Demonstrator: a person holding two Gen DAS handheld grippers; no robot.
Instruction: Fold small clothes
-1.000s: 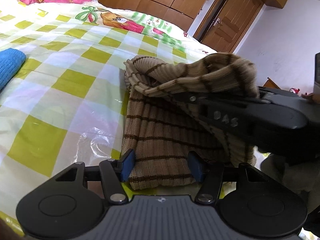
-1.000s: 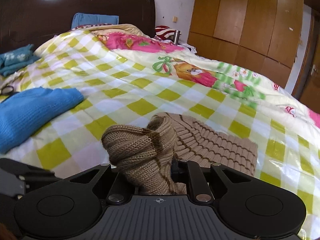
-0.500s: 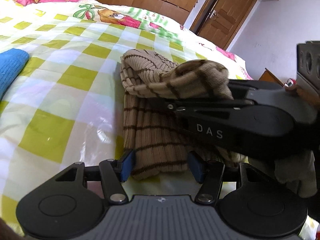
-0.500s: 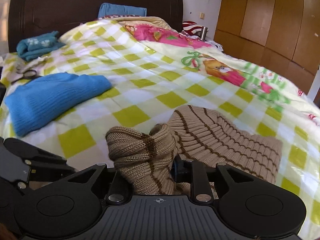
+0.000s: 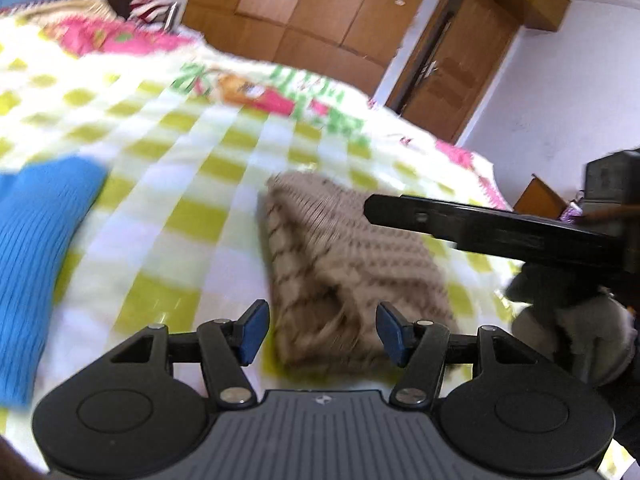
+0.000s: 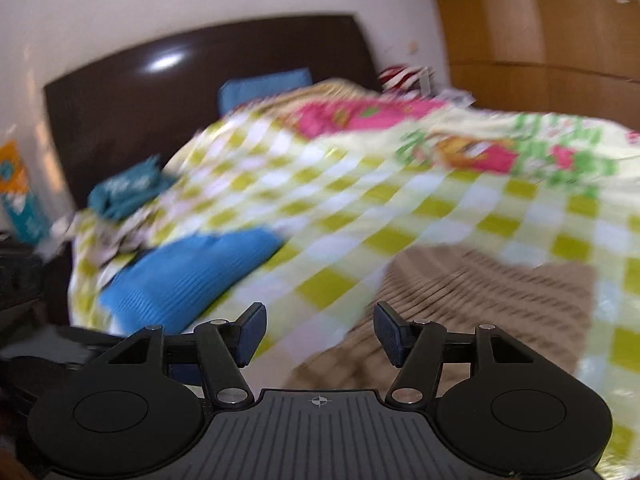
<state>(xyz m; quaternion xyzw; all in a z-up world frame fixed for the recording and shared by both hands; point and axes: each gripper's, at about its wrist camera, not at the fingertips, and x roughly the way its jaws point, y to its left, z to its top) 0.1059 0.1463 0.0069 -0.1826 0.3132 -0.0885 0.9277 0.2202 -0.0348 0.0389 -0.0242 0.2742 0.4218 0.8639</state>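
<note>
Left wrist view, blurred: the left hand-held gripper (image 5: 321, 334) stands spread, nothing pinched; the near edge of the brown striped knit (image 5: 352, 264) lies below and between its blue pads (image 5: 252, 330), whether touching cannot be told. The knit lies folded on the checked bedspread (image 5: 168, 184). A blue knitted garment (image 5: 36, 240) lies well apart on the left. The right hand-held gripper (image 5: 472, 226) reaches in from the right above the knit, crossing part of it. Wooden wardrobe (image 5: 320, 12) and door (image 5: 452, 68) stand behind.

Right wrist view, blurred: the right hand-held gripper's jaws are opening, with nothing between them; the knit lies on the bedspread below, right of centre. The blue garment lies left; a teal cloth (image 6: 124, 190) sits near the dark headboard (image 6: 168, 80). No containers are visible.
</note>
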